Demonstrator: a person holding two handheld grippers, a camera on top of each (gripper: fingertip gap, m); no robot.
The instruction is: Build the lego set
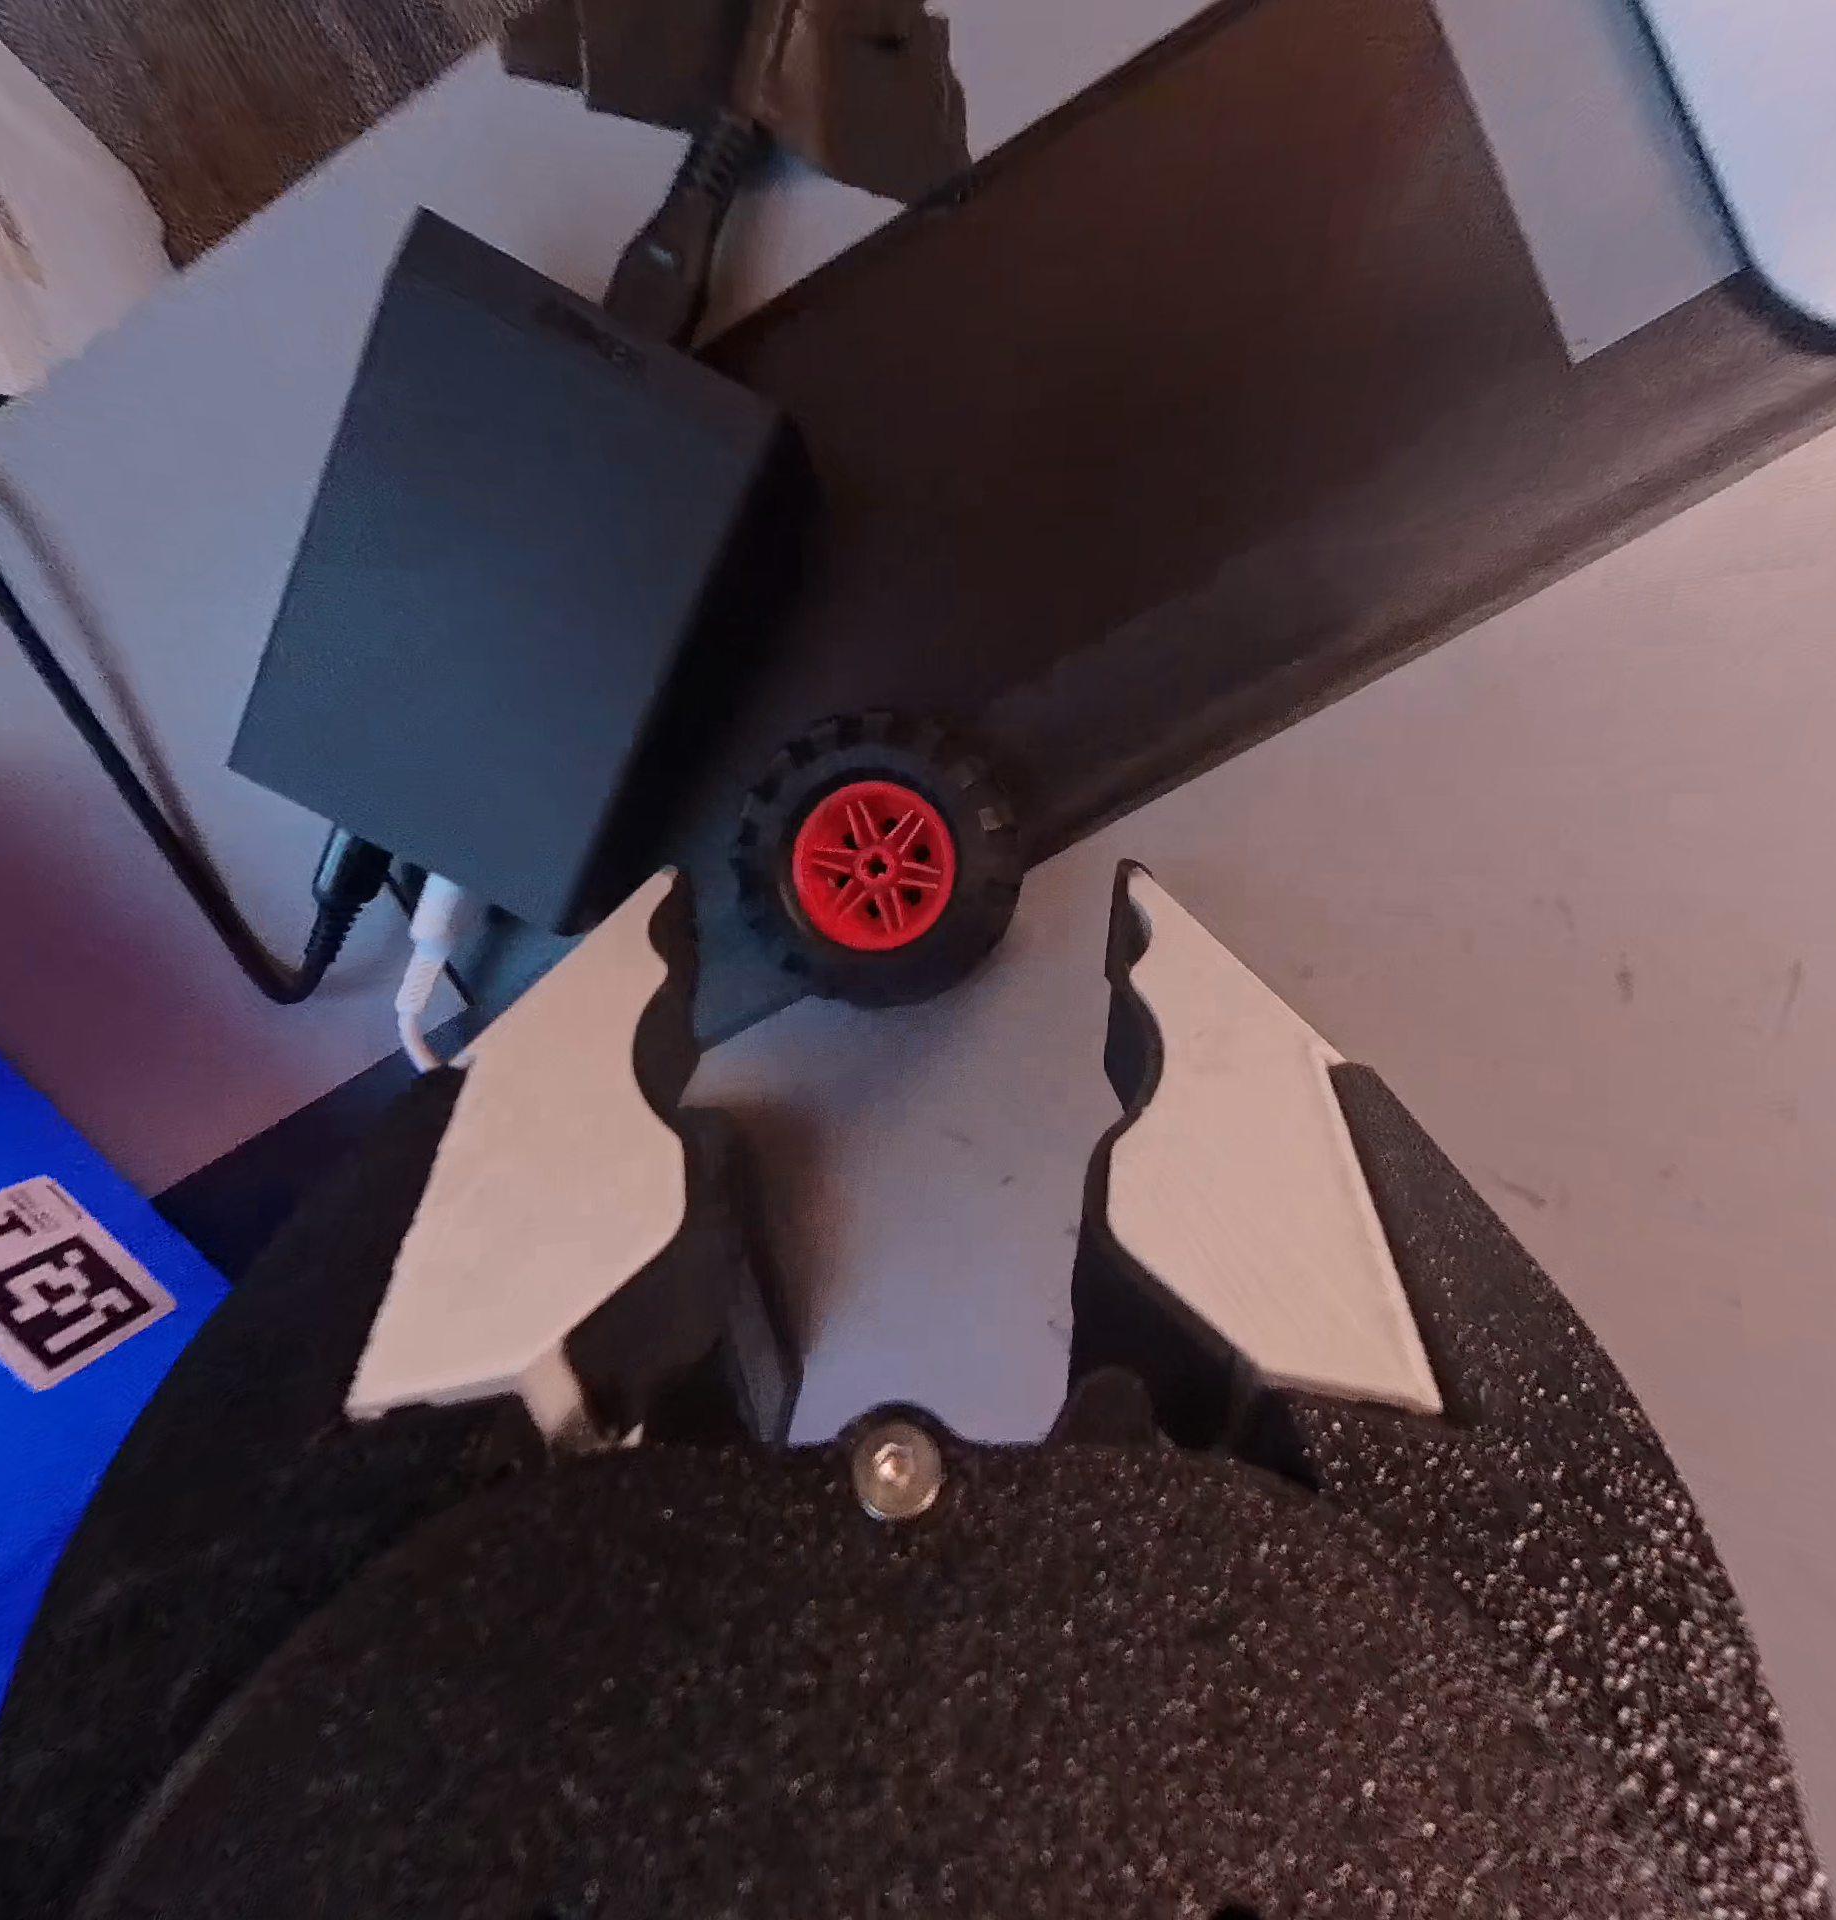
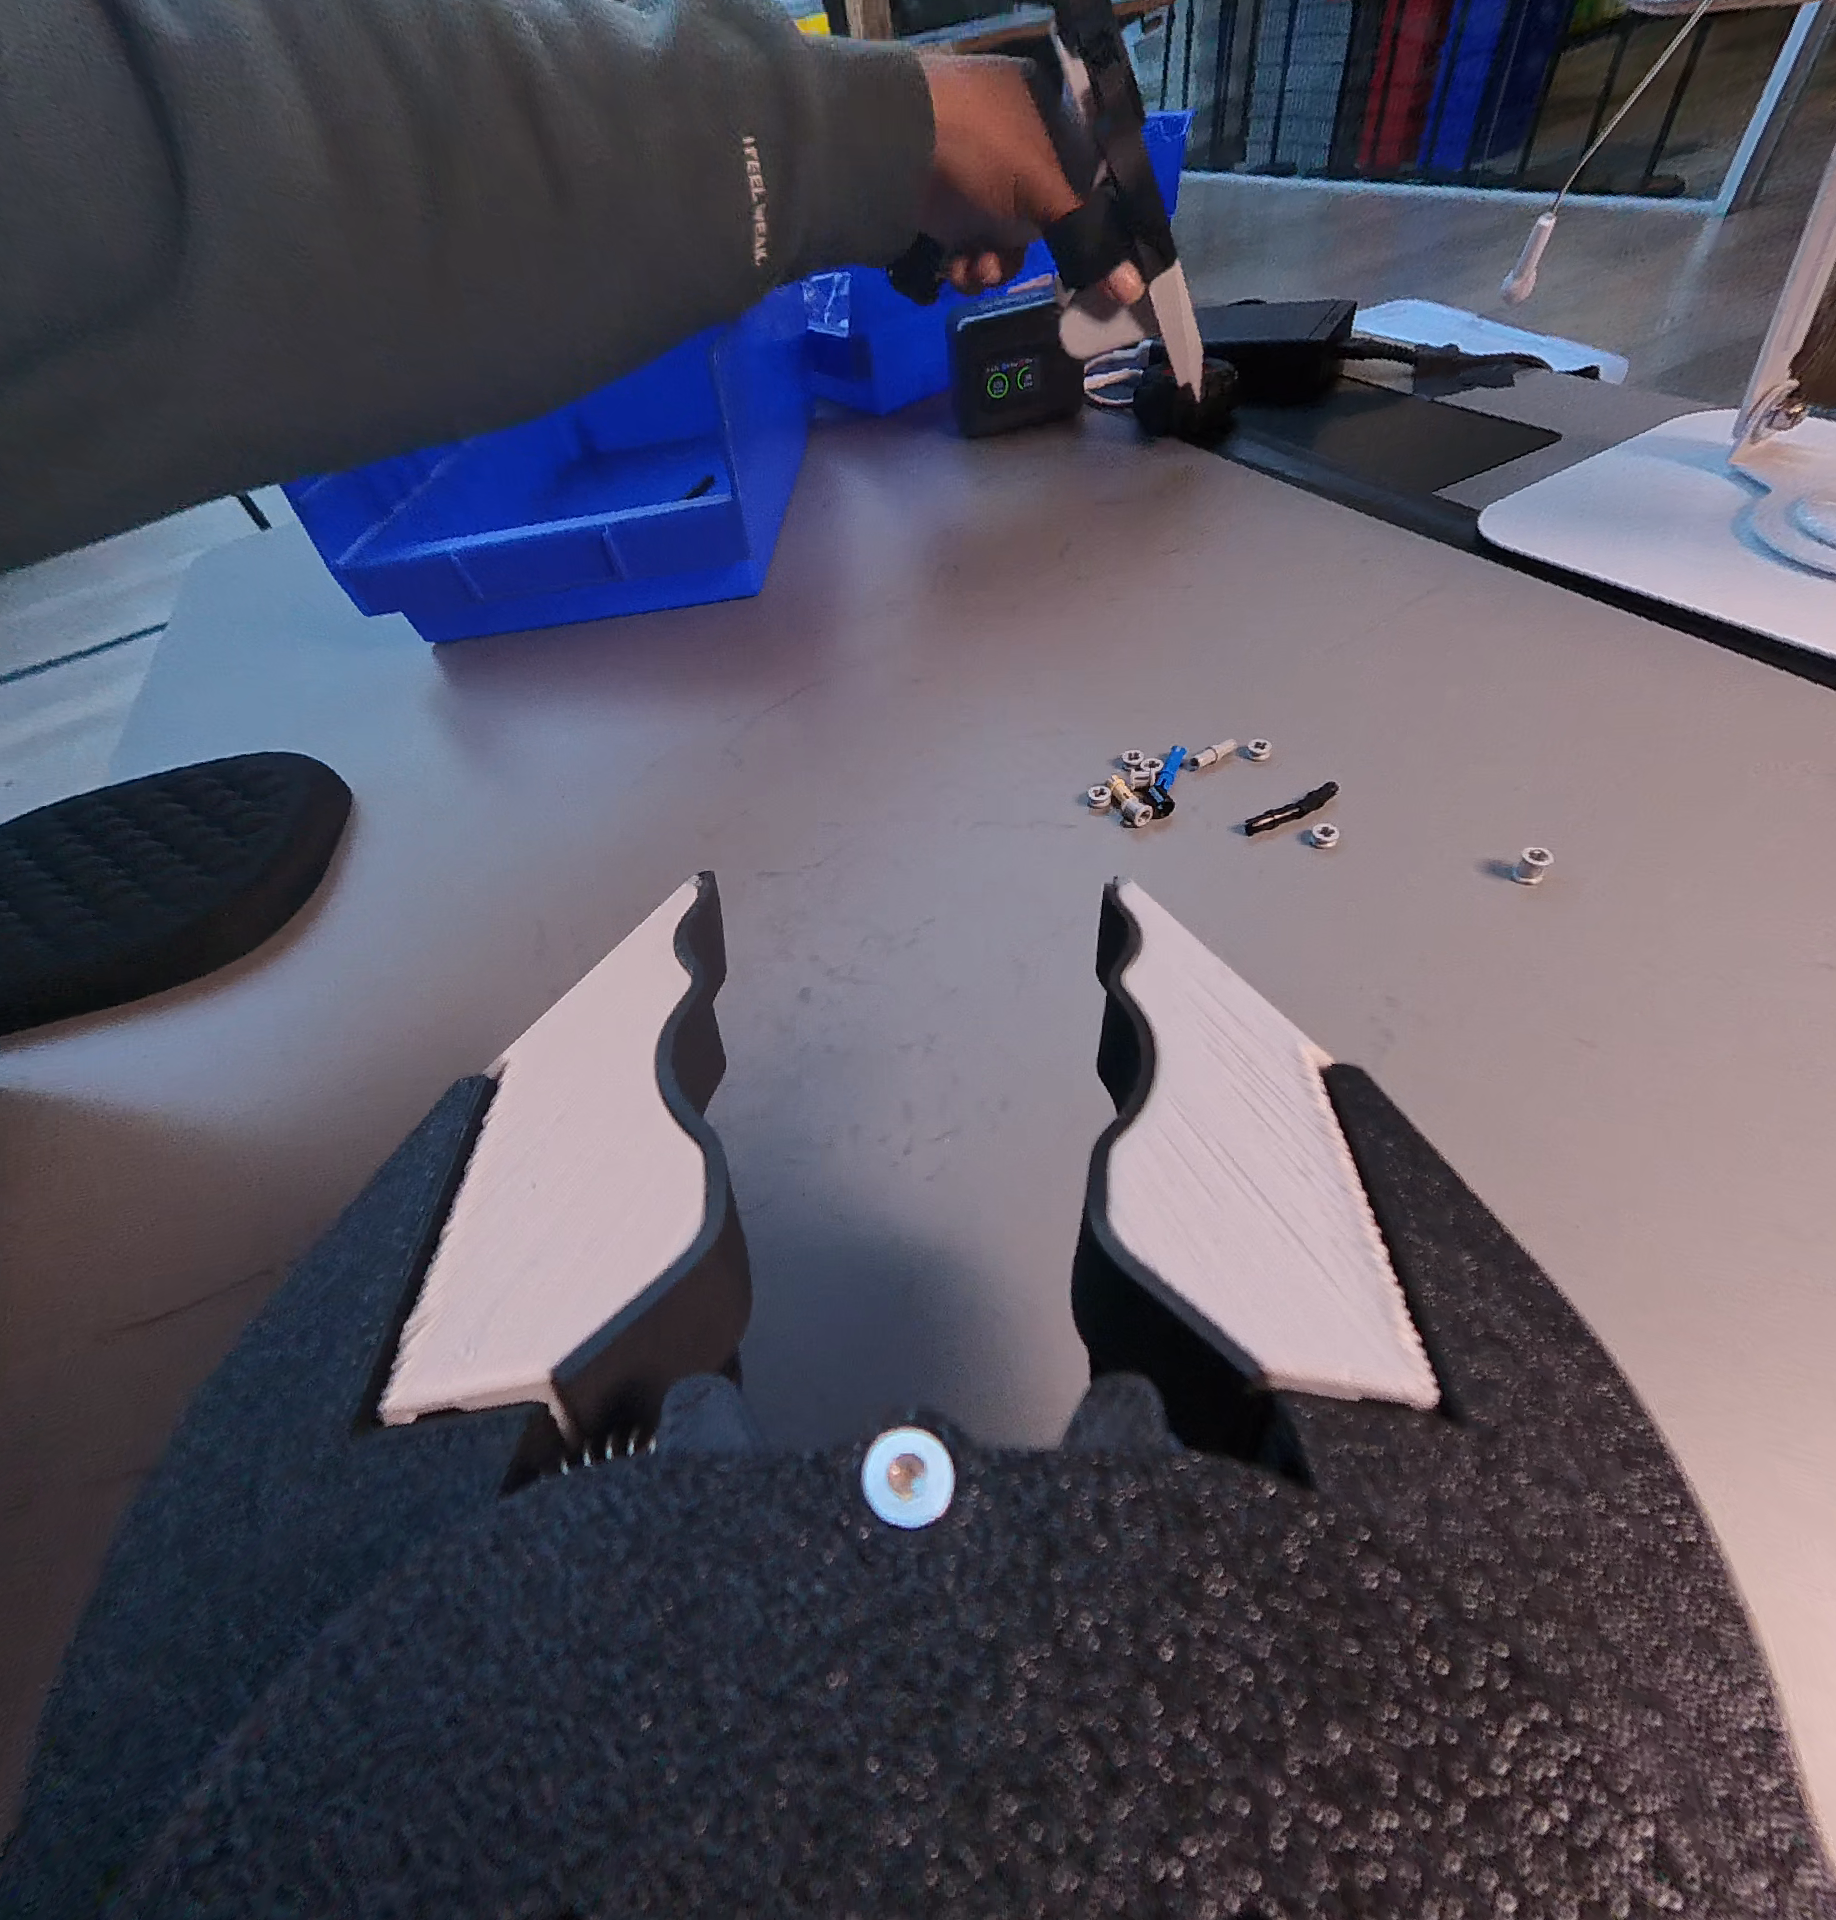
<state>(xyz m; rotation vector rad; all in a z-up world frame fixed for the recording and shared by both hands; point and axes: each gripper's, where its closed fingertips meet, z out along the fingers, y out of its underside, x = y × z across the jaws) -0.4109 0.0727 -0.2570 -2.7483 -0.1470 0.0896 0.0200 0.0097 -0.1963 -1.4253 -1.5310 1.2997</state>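
Note:
A black tyre with a red wheel hub lies on the grey table against a dark tray's edge. My left gripper is open and hovers just above and around it, not touching. In the right wrist view the left gripper shows far off over the tyre, held by a hand in a grey sleeve. My right gripper is open and empty over the bare table. Several small pins and bushes and a black axle piece lie ahead of it to the right.
A dark power box with cables sits left of the tyre. Blue bins stand at the left. A dark tray and a white stand base lie at the right. A black padded armrest is at the near left. The left gripper's tips are roughly 45 cm from the right gripper's.

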